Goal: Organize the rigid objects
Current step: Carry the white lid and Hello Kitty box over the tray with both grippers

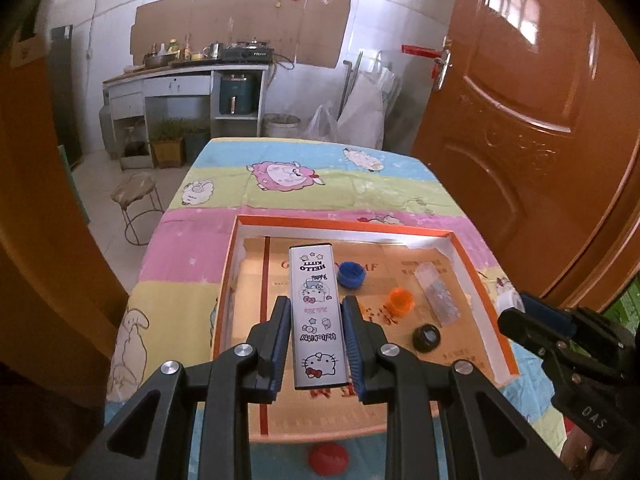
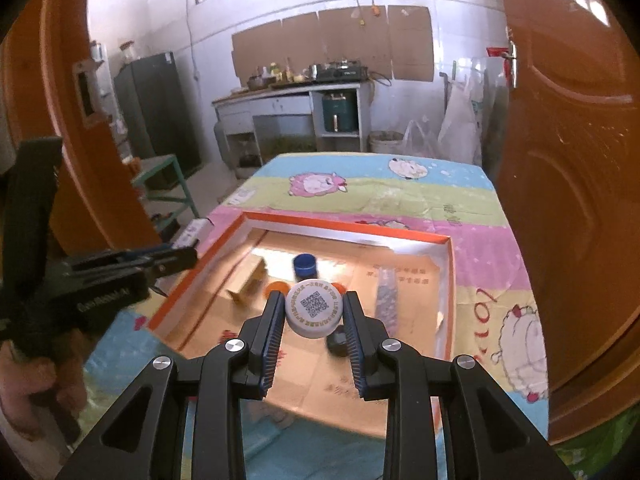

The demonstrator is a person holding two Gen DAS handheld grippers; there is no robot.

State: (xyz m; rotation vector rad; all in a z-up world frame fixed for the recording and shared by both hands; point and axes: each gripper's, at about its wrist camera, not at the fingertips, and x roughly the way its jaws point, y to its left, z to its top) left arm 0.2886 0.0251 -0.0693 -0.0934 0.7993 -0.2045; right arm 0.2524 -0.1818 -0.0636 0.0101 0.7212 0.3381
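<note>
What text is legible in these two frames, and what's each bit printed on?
"HELLO KITTY": white Hello Kitty case held in the left gripper.
"DAS": right gripper body.
QR code with ring text, too small to read: white cap in the right gripper.
Printing on the orange box floor: blurred.
Stove label: unreadable.

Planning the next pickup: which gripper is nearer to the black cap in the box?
Right. The right gripper, holding a white cap, hangs just above the black cap; the left gripper is farther left, holding the Hello Kitty case.
</note>
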